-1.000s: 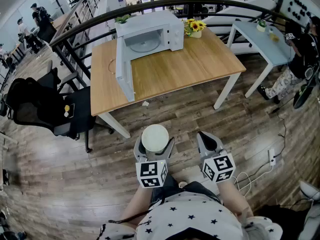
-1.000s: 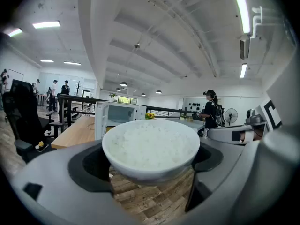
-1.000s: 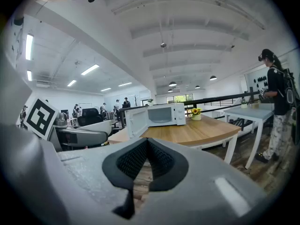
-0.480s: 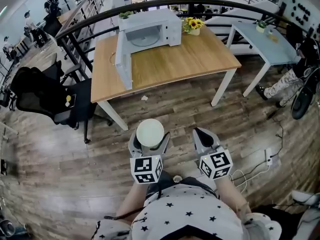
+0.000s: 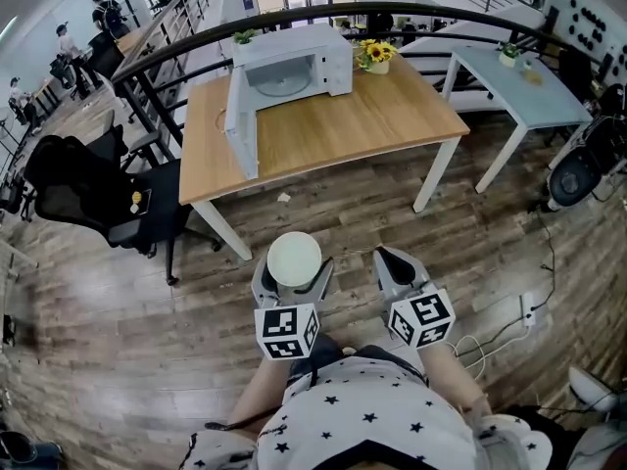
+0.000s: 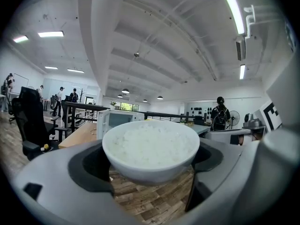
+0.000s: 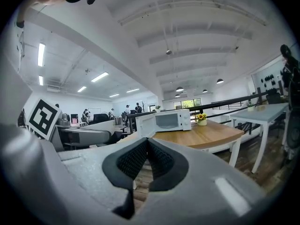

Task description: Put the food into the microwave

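A white bowl of rice (image 5: 294, 259) (image 6: 151, 149) sits between the jaws of my left gripper (image 5: 293, 274), which is shut on it above the wooden floor. My right gripper (image 5: 394, 266) (image 7: 146, 161) hangs beside it with its jaws shut on nothing. The white microwave (image 5: 294, 64) (image 7: 171, 120) stands at the back of the wooden table (image 5: 362, 125), some way ahead of both grippers. Its door (image 5: 242, 120) is swung wide open to the left, and the turntable inside shows.
A pot of yellow flowers (image 5: 381, 54) stands right of the microwave. A black office chair (image 5: 93, 199) is left of the table, a grey-blue side table (image 5: 519, 76) to the right. A black railing (image 5: 323, 13) runs behind. Cables and a power strip (image 5: 532, 306) lie on the floor at right.
The view has shifted a little and the table sits slightly nearer. The person at the right edge has left the frame. Both grippers keep their hold and pose.
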`<move>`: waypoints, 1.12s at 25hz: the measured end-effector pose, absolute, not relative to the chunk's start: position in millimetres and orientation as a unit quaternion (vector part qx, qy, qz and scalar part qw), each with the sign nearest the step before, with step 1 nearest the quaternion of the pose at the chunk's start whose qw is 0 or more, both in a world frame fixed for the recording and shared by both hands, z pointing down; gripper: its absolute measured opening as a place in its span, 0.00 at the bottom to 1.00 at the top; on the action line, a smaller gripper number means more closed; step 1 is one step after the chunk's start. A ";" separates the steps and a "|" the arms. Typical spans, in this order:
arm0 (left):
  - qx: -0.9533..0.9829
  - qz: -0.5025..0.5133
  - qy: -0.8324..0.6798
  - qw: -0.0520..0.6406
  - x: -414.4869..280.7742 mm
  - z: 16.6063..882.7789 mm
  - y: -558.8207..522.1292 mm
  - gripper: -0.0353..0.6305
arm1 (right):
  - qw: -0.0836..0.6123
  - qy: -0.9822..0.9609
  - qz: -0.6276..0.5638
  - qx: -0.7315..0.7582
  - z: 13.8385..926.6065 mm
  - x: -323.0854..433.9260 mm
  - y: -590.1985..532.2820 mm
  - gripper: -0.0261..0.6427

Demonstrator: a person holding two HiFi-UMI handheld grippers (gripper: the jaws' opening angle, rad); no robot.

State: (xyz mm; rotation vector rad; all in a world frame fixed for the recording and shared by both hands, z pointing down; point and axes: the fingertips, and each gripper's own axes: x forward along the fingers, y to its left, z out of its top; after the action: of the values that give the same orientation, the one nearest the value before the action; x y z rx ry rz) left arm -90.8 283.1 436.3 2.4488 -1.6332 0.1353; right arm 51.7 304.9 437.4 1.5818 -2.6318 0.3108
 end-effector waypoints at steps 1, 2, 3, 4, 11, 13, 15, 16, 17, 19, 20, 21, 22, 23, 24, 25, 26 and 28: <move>0.827 0.046 -0.551 0.096 -89.0 435.8 284.0 0.79 | 0.026 -0.852 0.100 0.513 437.1 53.3 305.9 0.05; 0.827 0.045 -0.551 0.096 -87.3 435.7 284.8 0.79 | 0.025 -0.852 0.101 0.514 437.5 54.9 306.8 0.05; 0.827 0.045 -0.552 0.096 -86.0 435.9 285.5 0.79 | 0.025 -0.851 0.101 0.514 438.4 56.4 307.9 0.05; 0.827 0.045 -0.552 0.097 -85.1 436.2 286.6 0.79 | 0.024 -0.851 0.103 0.515 439.8 57.9 309.4 0.05; 0.826 0.043 -0.553 0.101 -81.0 436.1 290.8 0.79 | 0.026 -0.848 0.116 0.516 447.7 65.8 312.8 0.05; 0.825 0.045 -0.553 0.103 -79.6 438.5 288.6 0.79 | 0.025 -0.848 0.117 0.516 448.1 67.2 311.1 0.05; 0.825 0.047 -0.554 0.106 -77.8 441.7 285.4 0.79 | 0.024 -0.848 0.117 0.516 448.3 69.1 309.4 0.05; 0.825 0.047 -0.553 0.107 -76.4 443.1 283.8 0.79 | 0.024 -0.848 0.117 0.517 448.8 70.5 308.2 0.05; 0.825 0.047 -0.553 0.107 -74.7 444.3 281.8 0.79 | 0.025 -0.847 0.118 0.518 449.5 72.3 306.6 0.05; 0.826 0.048 -0.551 0.108 -70.3 445.9 276.0 0.79 | 0.025 -0.845 0.119 0.520 450.4 76.0 301.0 0.05; 0.827 0.049 -0.549 0.108 -68.0 446.3 272.3 0.79 | 0.024 -0.845 0.120 0.521 450.6 77.4 297.4 0.05; 0.828 0.048 -0.548 0.109 -66.0 446.5 268.4 0.79 | 0.024 -0.845 0.120 0.521 450.7 78.4 293.8 0.05; 0.828 0.048 -0.547 0.110 -64.2 446.6 264.6 0.79 | 0.024 -0.845 0.121 0.520 451.1 79.1 290.4 0.05; 0.829 0.048 -0.547 0.110 -62.4 446.7 260.8 0.79 | 0.025 -0.846 0.122 0.518 451.7 79.7 287.1 0.05; 0.829 0.048 -0.546 0.110 -60.7 446.9 257.0 0.79 | 0.027 -0.847 0.123 0.517 452.5 80.7 283.8 0.05; 0.829 0.048 -0.546 0.111 -58.9 447.4 253.0 0.79 | 0.028 -0.847 0.124 0.516 453.7 82.2 280.3 0.05; 0.830 0.049 -0.545 0.111 -57.2 448.0 248.7 0.79 | 0.029 -0.847 0.126 0.516 455.0 84.0 276.5 0.05; 0.831 0.050 -0.543 0.111 -54.9 449.9 239.0 0.79 | 0.030 -0.846 0.128 0.517 458.1 87.6 267.1 0.05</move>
State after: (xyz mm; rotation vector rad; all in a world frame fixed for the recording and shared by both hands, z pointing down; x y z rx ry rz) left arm -54.9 239.0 449.9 2.4405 -1.5964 0.1478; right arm 87.6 267.1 458.1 1.5956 -2.6076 0.3940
